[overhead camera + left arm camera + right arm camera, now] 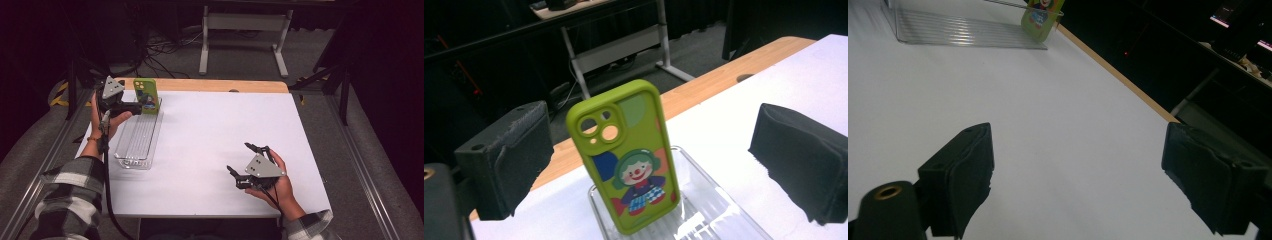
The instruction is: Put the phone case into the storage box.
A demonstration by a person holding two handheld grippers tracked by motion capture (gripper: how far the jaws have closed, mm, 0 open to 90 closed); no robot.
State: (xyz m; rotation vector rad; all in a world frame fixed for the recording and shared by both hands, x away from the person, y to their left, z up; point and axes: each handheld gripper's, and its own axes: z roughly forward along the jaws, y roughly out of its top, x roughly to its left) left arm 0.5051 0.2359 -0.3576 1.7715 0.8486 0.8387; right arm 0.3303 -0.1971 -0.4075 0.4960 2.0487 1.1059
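The green phone case point(626, 157) stands upright in the far end of the clear plastic tray point(719, 210), leaning on the tray's end wall, its printed back with the clown picture facing the left gripper point(644, 165). It sits between that gripper's jaws and a little beyond them, touching neither pad; the jaws are spread wide, one well to each side of the case. In the high view the left gripper point(131, 107) hovers just beside the case point(148, 96) at the tray's point(135, 145) far end.

The right gripper point(247, 159) rests well apart on the white surface point(210, 135), its jaws also spread with nothing between them.

The case looks light and, being soft moulded plastic or silicone, probably flexes under pressure; it likely grips the pads well rather than slipping. The long side edges seem the best place to pinch, about halfway up, below the camera cut-out. A squeeze near the top could tip it against the tray wall, and the thin tray may slide if nudged.
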